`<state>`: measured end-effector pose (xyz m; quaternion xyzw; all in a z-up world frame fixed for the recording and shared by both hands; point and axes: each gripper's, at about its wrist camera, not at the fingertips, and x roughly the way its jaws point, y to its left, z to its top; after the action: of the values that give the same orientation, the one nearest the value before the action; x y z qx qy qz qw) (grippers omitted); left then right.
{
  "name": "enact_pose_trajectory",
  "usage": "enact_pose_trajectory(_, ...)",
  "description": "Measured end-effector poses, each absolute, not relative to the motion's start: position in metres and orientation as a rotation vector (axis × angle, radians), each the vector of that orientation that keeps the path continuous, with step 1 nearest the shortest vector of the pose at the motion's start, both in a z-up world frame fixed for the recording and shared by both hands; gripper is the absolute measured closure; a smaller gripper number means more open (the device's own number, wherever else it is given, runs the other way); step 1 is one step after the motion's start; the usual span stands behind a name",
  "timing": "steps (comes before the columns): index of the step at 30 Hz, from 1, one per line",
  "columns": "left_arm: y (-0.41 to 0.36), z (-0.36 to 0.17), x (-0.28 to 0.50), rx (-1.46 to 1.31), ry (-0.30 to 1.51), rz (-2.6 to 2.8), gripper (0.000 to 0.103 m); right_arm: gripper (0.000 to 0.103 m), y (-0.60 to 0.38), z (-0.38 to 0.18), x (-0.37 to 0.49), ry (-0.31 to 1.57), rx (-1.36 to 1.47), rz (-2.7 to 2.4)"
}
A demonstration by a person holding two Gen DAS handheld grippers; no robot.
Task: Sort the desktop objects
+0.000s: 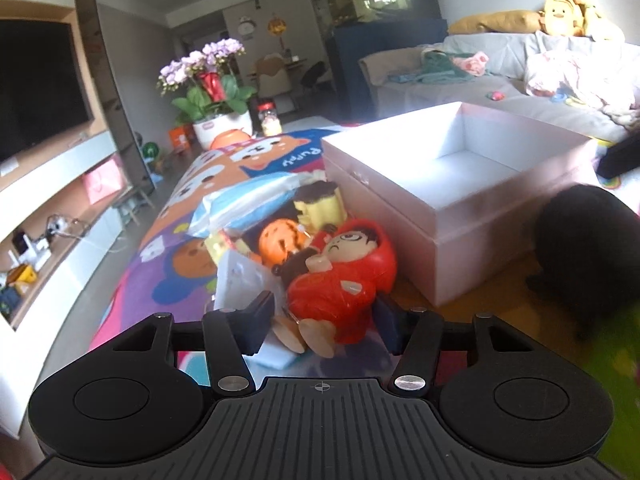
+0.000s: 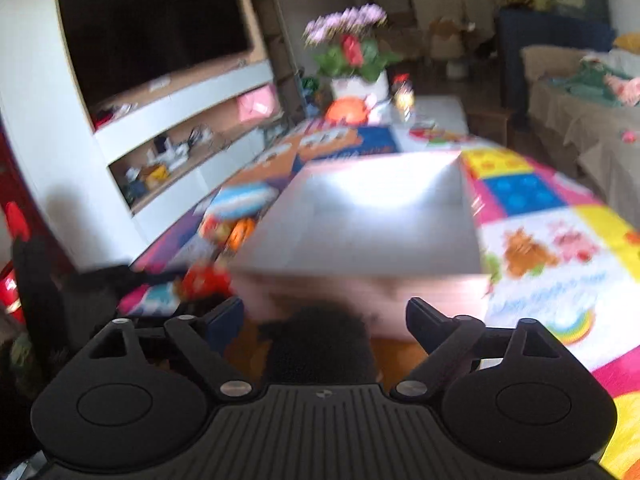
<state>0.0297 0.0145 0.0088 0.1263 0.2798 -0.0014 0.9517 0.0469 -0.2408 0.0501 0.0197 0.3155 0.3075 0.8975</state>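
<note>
Left hand-held gripper (image 1: 326,318) is sitting low over the toy pile on the desk (image 1: 472,308), jaws spread wide, flanking a red doll (image 1: 344,276) without clamping it. Doll is lying directly ahead of this gripper, feet toward the camera, head pointing away, so its long axis is running roughly along the fingers. Whether the pads are touching it, cannot tell.

Behind the doll: an orange toy (image 1: 278,240), a yellow toy (image 1: 320,204) and a blue-and-white packet (image 1: 248,200), all crowded together. White box (image 1: 460,184) is standing open just right of the pile.

Right hand-held gripper (image 2: 325,316) is also gaping, holding nothing; its view is blurred. A dark object (image 2: 320,344) is sitting between its fingers, identity unclear.

Judgement: left gripper is clearly nearer the doll and is lining up to close on it.
</note>
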Motion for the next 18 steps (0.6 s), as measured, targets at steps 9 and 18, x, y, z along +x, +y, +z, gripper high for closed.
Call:
enact_pose_trajectory(9, 0.01, 0.017, -0.02, 0.12, 0.627, -0.202, 0.024, 0.0, -0.271, 0.033, 0.102, 0.68, 0.199, 0.444)
enact_pose_trajectory(18, 0.017, 0.028, -0.006, 0.058, 0.567, -0.129, 0.007, 0.0, -0.24, 0.028, 0.113, 0.757, 0.276, 0.619)
